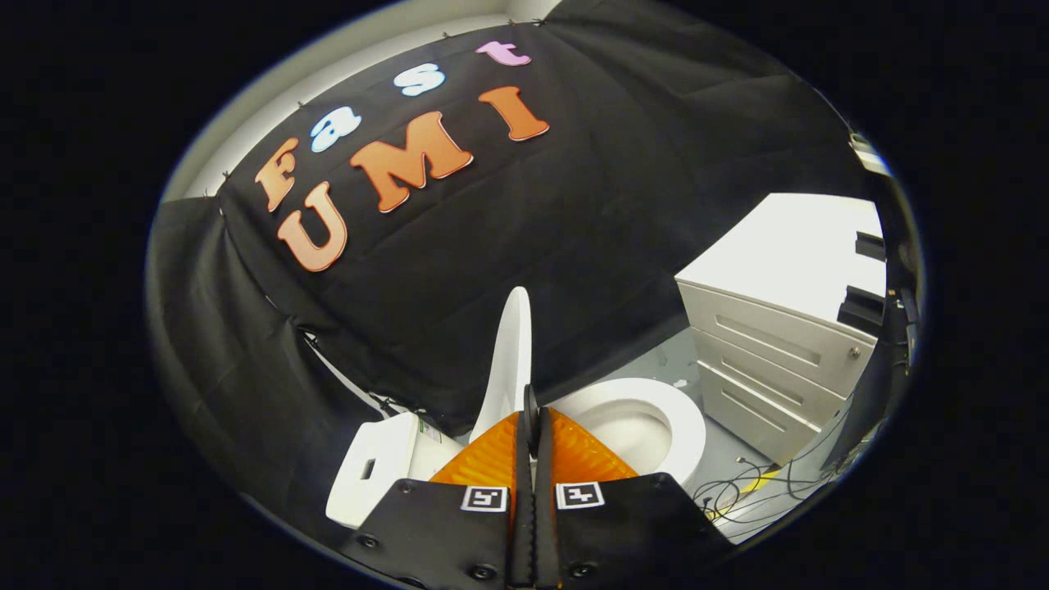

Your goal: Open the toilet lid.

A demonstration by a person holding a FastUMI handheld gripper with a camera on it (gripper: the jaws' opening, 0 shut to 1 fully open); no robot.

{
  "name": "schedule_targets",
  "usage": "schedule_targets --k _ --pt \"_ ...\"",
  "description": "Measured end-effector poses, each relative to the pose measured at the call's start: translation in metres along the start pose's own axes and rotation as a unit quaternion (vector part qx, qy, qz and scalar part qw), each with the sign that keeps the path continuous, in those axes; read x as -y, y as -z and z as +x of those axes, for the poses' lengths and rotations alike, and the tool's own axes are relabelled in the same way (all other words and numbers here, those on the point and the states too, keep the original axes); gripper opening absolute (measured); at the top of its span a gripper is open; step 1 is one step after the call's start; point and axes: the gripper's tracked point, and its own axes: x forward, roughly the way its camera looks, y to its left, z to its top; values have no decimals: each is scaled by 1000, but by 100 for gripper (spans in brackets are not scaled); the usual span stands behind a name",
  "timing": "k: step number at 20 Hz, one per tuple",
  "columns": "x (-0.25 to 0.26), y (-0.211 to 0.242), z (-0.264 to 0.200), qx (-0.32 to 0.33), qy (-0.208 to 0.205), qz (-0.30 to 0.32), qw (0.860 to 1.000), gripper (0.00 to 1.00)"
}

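Note:
The white toilet lid (510, 360) stands raised, almost upright and seen nearly edge-on, just beyond my fingertips. To its right the white seat and open bowl (684, 426) are uncovered. The white tank (381, 463) sits left of the lid, against the black cloth wall. My gripper (531, 395) is shut, its two fingers pressed together with nothing visible between them. The tips sit right at the lid's near edge; I cannot tell whether they touch it.
A white drawer cabinet (770, 352) stands close to the right of the bowl. Loose cables (742, 489) and a yellow strip lie on the grey floor in front of it. The black cloth wall hangs close behind the toilet.

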Motion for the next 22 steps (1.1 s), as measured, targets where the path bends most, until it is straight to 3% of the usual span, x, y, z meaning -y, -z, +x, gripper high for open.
schedule_targets --k 5,12,22 --pt "-59 -1 -10 8 -22 -60 998 8" --pt "-121 6 -19 12 -56 -91 994 8" --pt "-206 33 -31 24 -95 -186 978 8"
